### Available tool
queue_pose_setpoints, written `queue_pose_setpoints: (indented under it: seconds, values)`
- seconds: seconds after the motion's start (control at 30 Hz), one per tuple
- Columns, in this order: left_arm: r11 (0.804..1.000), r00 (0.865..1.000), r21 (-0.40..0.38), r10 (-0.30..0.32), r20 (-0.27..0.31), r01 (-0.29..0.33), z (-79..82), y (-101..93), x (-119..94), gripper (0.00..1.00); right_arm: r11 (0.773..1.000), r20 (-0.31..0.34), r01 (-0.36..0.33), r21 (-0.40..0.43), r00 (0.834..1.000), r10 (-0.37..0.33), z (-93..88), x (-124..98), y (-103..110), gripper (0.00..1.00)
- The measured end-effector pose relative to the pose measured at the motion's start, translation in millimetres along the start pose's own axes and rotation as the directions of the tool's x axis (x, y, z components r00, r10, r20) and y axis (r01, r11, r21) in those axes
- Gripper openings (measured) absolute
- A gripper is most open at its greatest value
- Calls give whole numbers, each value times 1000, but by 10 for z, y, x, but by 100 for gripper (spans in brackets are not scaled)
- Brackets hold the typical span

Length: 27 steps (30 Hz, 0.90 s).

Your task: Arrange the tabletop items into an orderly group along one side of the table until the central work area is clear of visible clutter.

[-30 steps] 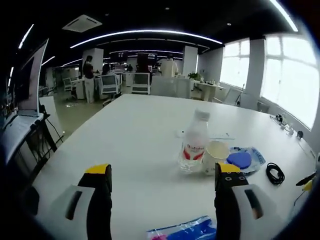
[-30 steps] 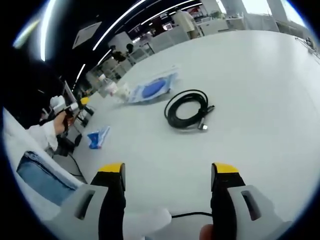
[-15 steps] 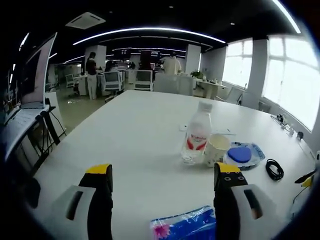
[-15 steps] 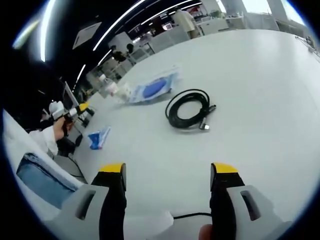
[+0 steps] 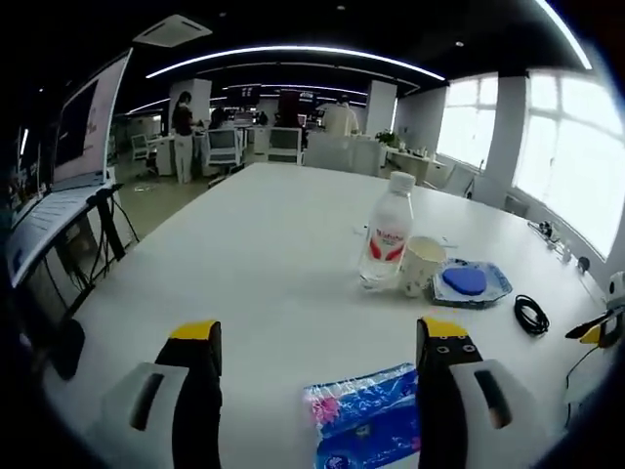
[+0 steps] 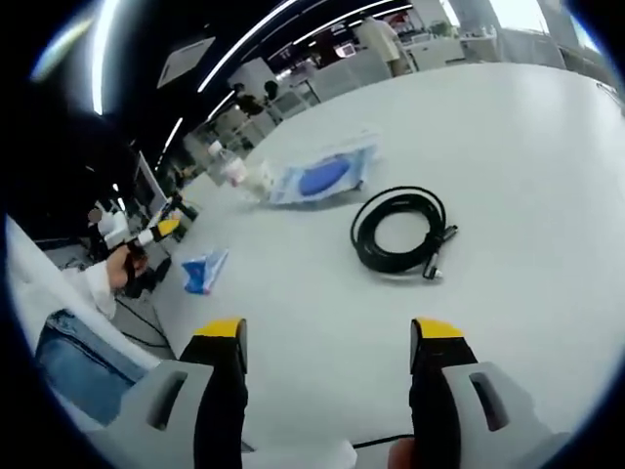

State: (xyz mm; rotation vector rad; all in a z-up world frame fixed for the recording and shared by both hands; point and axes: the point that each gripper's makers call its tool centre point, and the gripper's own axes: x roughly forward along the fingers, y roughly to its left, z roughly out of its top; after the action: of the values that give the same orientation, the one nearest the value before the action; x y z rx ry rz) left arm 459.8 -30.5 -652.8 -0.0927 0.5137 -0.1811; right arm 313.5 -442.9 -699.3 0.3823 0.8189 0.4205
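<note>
On the white tabletop (image 5: 264,264) the water bottle (image 5: 386,234) stands upright, with a paper cup (image 5: 422,266) touching its right side and a blue pouch (image 5: 467,283) just beyond the cup. A coiled black cable (image 5: 528,315) lies farther right of the bottle. A blue packet (image 5: 366,425) lies nearer than the bottle, between the spread, empty fingers of the left gripper (image 5: 317,386). The right gripper (image 6: 327,376) hangs with fingers spread and empty, short of the cable.

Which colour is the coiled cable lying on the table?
The coiled cable is black, clearest in the right gripper view.
</note>
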Motion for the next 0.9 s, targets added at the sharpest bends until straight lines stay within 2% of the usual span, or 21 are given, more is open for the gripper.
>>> queue_pose_setpoints:
  seconds: [0.33, 0.53, 0.6, 0.73, 0.9]
  values:
    - [999, 999, -38, 4, -47, -6, -306, 92, -164, 81, 994, -60, -75, -77, 996, 70, 49, 236, 290, 66]
    - [999, 997, -53, -8, -74, 4, -466, 90, -210, 78, 990, -55, -109, -85, 993, 105, 147, 364, 454, 65]
    - [998, 996, -58, -8, -85, 3, -526, 90, -217, 78, 985, -74, -145, -99, 988, 138, 155, 430, 574, 64]
    - [998, 995, -69, -9, -97, 2, -601, 94, -232, 76, 972, -118, -179, -154, 980, 162, 155, 528, 703, 63]
    - [997, 995, -74, -8, -104, 1, -644, 123, -260, 76, 958, -143, -231, -168, 967, 209, 206, 643, 902, 61]
